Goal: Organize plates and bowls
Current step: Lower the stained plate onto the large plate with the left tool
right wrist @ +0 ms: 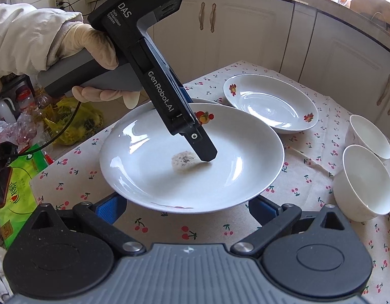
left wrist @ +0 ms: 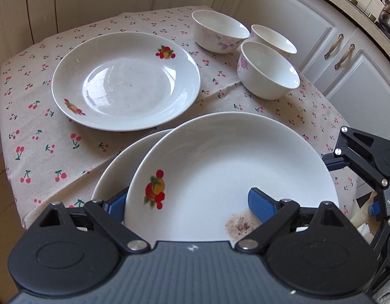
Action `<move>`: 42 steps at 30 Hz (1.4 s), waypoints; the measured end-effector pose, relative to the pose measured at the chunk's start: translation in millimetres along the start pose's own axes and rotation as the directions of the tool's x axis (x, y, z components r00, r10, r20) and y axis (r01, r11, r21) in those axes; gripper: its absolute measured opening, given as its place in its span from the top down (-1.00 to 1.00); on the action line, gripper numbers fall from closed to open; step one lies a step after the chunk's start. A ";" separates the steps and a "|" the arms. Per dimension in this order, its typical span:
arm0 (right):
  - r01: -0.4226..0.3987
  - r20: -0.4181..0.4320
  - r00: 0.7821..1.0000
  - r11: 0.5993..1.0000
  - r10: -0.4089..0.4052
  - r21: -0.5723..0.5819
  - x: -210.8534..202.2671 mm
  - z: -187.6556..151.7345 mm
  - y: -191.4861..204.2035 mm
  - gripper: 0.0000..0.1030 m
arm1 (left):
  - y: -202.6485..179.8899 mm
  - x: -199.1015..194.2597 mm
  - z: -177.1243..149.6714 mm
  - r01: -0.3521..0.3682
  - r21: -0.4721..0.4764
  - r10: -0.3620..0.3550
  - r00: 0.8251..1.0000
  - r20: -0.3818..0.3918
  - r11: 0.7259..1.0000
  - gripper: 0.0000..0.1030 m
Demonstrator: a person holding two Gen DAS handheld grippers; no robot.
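1. Blue pads of our left gripper [left wrist: 188, 200] stand wide apart. One pad [left wrist: 260, 205] hangs over the inside of the top plate [left wrist: 220, 157]; the other is half hidden behind its near-left rim. Neither pad presses on it.
2. Our right gripper [right wrist: 186, 207] is spread wide as well. The same plate's near rim lies between its pads, and we see no squeeze.
3. A gloved hand [right wrist: 93, 43] in a pale sleeve holds the left gripper, which points steeply down into the plate.
4. White and glossy, the top plate has a red and yellow fruit print [left wrist: 154, 190] on its rim and a speckled brownish stain [left wrist: 239, 224] inside, just beside the left gripper's pad.
5. It sits off-centre over a lower plate [left wrist: 113, 172], whose rim shows at the left. Both are at the near edge of the cherry-print cloth [left wrist: 42, 139].
6. Further back, a far plate [left wrist: 124, 81] lies alone, clean, with two fruit prints on opposite rims.
7. To its right, three white bowls [left wrist: 268, 71] with faint pink flowers stand upright, clustered close together.
8. Behind them are cream cabinets [left wrist: 309, 25].
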State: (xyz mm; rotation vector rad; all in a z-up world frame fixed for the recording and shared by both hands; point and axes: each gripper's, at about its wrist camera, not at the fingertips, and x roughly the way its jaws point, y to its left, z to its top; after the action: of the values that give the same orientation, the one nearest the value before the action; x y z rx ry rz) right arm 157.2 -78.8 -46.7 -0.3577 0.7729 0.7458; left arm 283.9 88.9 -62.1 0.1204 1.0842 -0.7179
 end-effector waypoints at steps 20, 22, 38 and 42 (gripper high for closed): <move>0.010 0.004 1.000 1.000 -0.010 -0.008 -2.7 -0.1 4.9 -1.00 | -1.6 -3.1 7.3 -0.028 0.020 0.028 1.000 0.000 0.999 -0.83; 0.010 0.005 1.000 1.000 -0.010 -0.008 -3.5 0.1 5.8 -1.00 | -1.9 -5.3 7.5 -0.034 0.023 0.033 0.999 0.010 0.999 -0.83; 0.033 -0.017 0.999 0.999 -0.033 0.014 2.1 0.8 4.6 -1.00 | 3.6 -15.6 -0.2 -0.047 -0.010 0.048 0.999 0.025 0.999 -0.83; 0.036 -0.024 0.999 0.999 -0.036 0.019 4.6 0.1 3.9 -1.00 | 4.5 -19.8 -2.5 -0.053 -0.017 0.054 0.998 0.035 0.998 -0.83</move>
State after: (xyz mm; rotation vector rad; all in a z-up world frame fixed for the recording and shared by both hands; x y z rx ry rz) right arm 156.6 -73.8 -50.2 -0.3626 0.7940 0.7010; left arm 279.4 102.9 -47.8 0.1220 1.0495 -0.6604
